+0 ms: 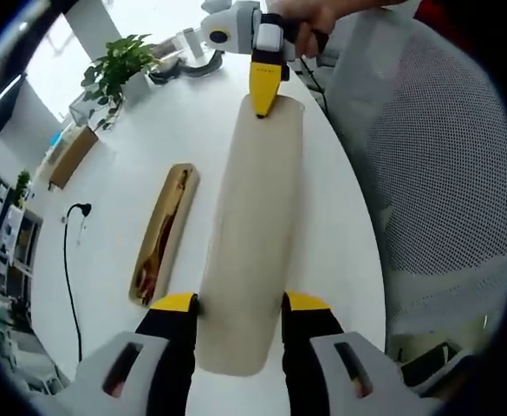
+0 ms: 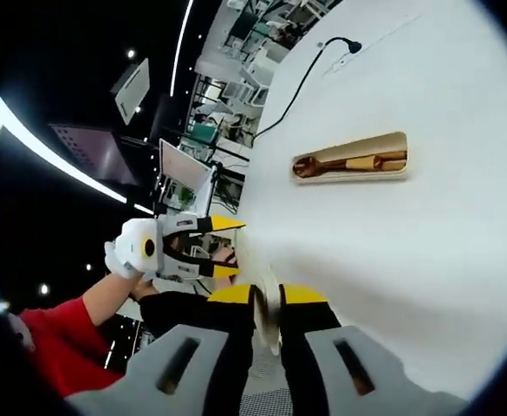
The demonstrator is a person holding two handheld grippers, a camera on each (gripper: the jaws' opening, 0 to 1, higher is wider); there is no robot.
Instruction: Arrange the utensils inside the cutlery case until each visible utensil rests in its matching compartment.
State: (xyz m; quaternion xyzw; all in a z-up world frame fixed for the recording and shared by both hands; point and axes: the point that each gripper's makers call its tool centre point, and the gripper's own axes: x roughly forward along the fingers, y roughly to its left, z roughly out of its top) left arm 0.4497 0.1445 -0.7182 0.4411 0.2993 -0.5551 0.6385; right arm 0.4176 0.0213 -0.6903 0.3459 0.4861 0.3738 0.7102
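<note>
white table (image 1: 140,165), potted plant (image 1: 114,69), mesh chair (image 1: 444,173)

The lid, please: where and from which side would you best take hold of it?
Grip the lid by its short ends, one gripper coming in along its length from each end. It is long, flat and thin-edged, as the left gripper and right gripper hold it now.

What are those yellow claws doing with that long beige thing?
A person holds two grippers, and both are clamped on the beige lid of a cutlery case, one at each end. The left gripper grips the near end, the right gripper the far end. The open case tray, with wooden utensils inside, lies beside it on the white table.
</note>
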